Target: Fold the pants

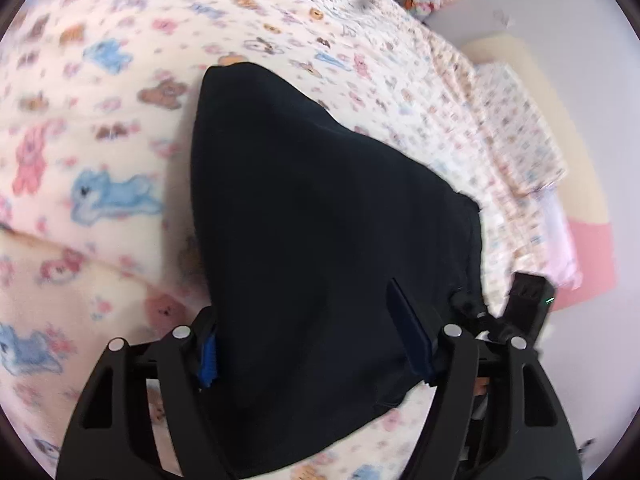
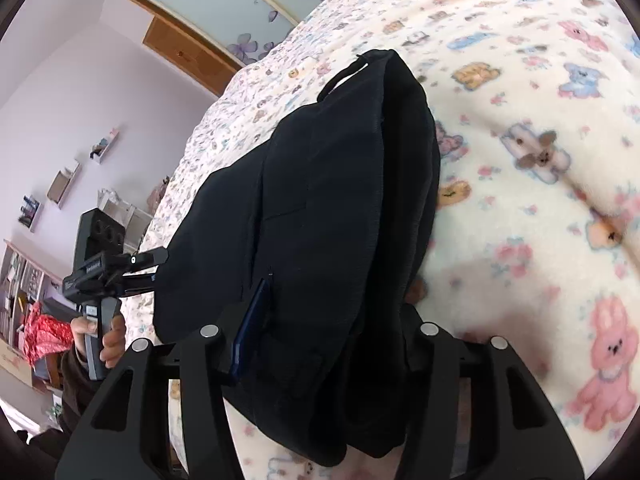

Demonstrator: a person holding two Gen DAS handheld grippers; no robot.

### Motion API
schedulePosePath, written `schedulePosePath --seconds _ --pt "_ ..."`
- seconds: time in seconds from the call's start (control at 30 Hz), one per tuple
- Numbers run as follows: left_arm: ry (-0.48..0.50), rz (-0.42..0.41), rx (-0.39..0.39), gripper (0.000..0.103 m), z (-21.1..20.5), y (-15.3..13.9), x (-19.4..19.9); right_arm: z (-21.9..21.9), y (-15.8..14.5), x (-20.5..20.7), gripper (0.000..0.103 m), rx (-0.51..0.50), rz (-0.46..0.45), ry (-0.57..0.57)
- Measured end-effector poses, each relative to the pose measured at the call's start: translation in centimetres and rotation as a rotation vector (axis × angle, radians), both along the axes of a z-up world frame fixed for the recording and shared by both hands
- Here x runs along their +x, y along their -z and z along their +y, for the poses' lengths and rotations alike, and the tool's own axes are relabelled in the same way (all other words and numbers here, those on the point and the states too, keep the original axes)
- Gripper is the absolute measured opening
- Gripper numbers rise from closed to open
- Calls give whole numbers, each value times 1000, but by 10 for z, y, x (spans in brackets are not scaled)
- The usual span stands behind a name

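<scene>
Black pants, folded into a thick bundle, lie on a fleece blanket with a bear print. My left gripper is shut on the bundle's near end, its blue pads pressed into the cloth on both sides. In the right wrist view the pants fill my right gripper. Its left pad presses the fabric and the other finger is hidden under cloth. Each view shows the other gripper at the bundle's side: the right gripper and the left gripper, held by a hand.
The blanket covers a bed whose edge drops to a beige and pink floor mat on the right. A lilac wall with small shelves, a wardrobe and cluttered shelving lie beyond the bed.
</scene>
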State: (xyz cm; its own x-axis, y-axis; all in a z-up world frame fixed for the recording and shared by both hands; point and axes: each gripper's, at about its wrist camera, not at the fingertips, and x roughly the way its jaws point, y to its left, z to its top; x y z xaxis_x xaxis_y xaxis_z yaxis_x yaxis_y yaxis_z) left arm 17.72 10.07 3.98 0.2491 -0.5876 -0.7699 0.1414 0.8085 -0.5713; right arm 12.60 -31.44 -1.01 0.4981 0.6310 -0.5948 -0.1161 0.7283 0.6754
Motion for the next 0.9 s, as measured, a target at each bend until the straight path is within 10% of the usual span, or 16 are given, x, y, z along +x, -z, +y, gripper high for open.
schedulePosePath --seconds 0.17,0.33,0.9 --pt "-39 15 15 62 -4 8 5 2 -4 -5 46 28 -20 16" --pt "-106 42 -12 22 18 12 3 6 -15 -11 43 31 -57 25" --pt "-53 -189 -54 9 -1 -55 -16 -3 -45 2 38 299 -90 40"
